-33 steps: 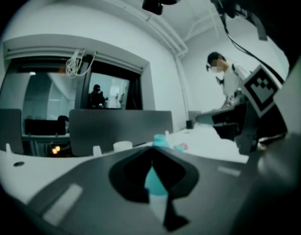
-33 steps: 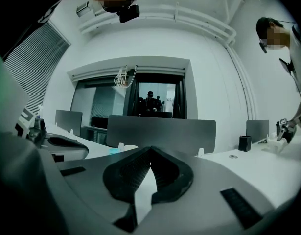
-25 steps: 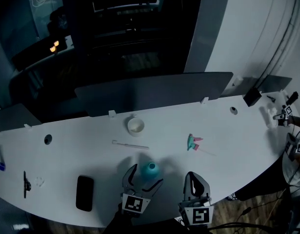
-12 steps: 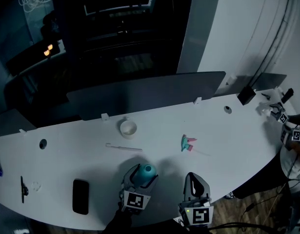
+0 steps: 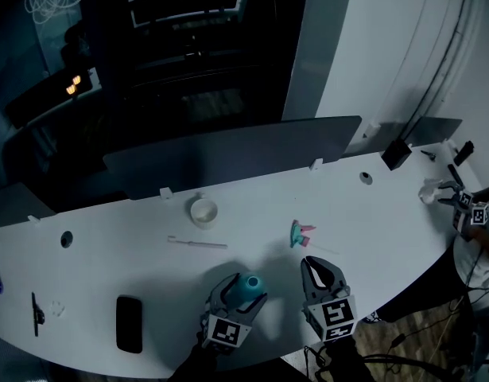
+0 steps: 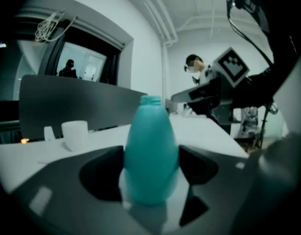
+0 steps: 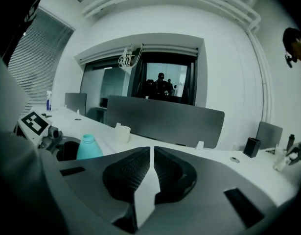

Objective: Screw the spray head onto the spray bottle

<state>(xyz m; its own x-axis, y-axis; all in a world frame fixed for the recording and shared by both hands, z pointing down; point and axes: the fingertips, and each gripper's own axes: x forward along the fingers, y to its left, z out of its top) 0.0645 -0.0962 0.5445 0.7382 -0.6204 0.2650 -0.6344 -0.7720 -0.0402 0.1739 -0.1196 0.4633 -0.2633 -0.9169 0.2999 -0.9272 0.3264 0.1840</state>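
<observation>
My head camera looks steeply down at the counter [image 5: 109, 237]. Both gripper cameras sit low, sharing the bottle [image 5: 246, 286] in my left gripper [image 5: 238, 298].

**Left tongs [image 5: 242, 291] clamped on the bottle, right tongs [image 7: 151, 152] shut and empty**

Both tongs are held low at the near edge of the bench [image 5: 403, 213], side by side and apart, each pointed away from the person and dipped slightly below level. The left tongs' jaws have just been closing, and the spray bottle [image 6: 151, 146] is gripped upright between them, a pad pressed to each flank of its body. The right tongs' jaws are brought fully together, with only a thin seam between the ribbed pads and nothing caught there. In the head view the left marker cube [image 5: 227, 333] is seen tipped to the right and the right marker cube [image 5: 335, 315] tipped to the left.
</observation>
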